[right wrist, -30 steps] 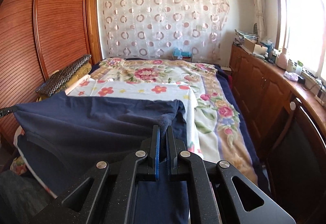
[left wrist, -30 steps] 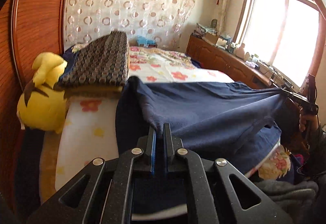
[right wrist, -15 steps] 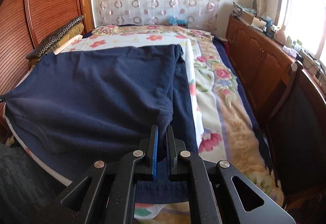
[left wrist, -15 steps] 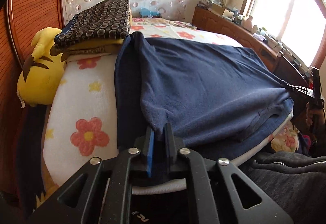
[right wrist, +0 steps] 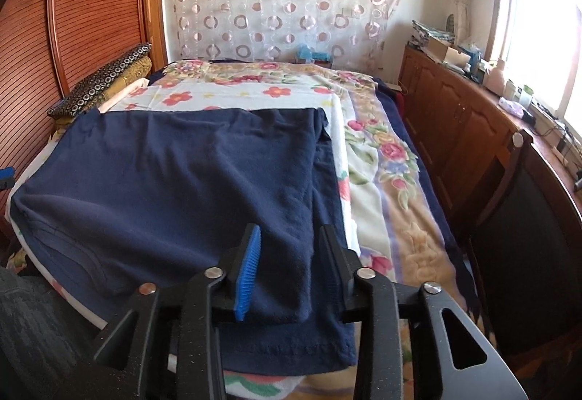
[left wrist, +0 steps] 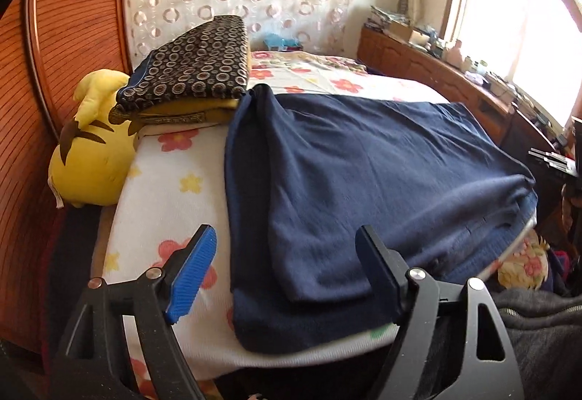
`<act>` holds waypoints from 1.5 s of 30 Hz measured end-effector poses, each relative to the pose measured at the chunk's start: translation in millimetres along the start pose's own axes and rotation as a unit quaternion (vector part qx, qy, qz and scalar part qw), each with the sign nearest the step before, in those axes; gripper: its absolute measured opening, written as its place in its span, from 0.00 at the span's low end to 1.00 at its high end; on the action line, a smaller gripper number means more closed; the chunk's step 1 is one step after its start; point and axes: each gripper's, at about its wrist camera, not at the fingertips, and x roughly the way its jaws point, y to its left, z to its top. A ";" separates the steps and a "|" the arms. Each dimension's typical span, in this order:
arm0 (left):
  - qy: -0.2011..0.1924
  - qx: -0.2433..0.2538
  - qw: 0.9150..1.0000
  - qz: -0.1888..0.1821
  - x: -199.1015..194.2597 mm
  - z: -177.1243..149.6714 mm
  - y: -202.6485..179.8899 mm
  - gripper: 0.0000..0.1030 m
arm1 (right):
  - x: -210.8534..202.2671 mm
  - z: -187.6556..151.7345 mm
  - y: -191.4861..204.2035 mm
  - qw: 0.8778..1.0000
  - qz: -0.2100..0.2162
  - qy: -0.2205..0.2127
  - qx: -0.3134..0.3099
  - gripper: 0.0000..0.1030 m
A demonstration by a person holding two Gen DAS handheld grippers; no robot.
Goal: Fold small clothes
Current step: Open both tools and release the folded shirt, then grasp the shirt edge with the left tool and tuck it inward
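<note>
I saw the navy garment lying on the bed, on top of a white sheet with red and yellow flowers. It was folded over itself: an upper layer covered most of a lower layer, and the lower layer showed as a darker strip along the left edge and along the near edge. The cloth looked soft and a little fuzzy, with some shallow wrinkles across the middle. In the right wrist view the same garment had a narrow folded part that ran toward the camera, and a stitched hem was visible at the near edge.

My left tongs were wide open and held nothing; the near corner of the garment lay between the two fingers, not gripped. My right tongs were partly open, with the narrow folded part lying loose between the fingers.

A yellow plush toy sat at the left side of the bed, beside a stack of folded cloth with a ring pattern on top.
</note>
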 end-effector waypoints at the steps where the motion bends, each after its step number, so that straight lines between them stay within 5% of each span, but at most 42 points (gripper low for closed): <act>1: 0.000 -0.004 1.000 0.005 1.5 0.7 1.7 0.77 | 1.3 -1.4 2.7 1.000 0.004 -0.002 -0.001 0.40; 18: 0.028 -0.029 0.999 0.035 22.0 -13.5 21.5 0.77 | 60.3 -15.0 48.6 0.997 0.072 0.008 -0.022 0.42; 30: 0.035 -0.039 0.999 0.008 26.1 -27.5 20.4 0.77 | 70.9 -23.7 48.3 0.997 0.071 0.008 -0.021 0.45; 34: 0.034 -0.044 0.998 -0.027 24.6 -25.8 18.1 0.60 | 70.4 -29.3 55.8 0.997 0.061 0.004 -0.039 0.48; 41: 0.040 -0.043 0.995 -0.075 25.8 -25.4 1.8 0.44 | 70.8 -33.8 53.1 0.997 0.076 -0.009 -0.017 0.55; 45: 0.034 -0.038 0.996 -0.074 25.6 -22.0 -0.5 0.15 | 70.3 -37.4 53.1 0.997 0.079 -0.015 -0.016 0.57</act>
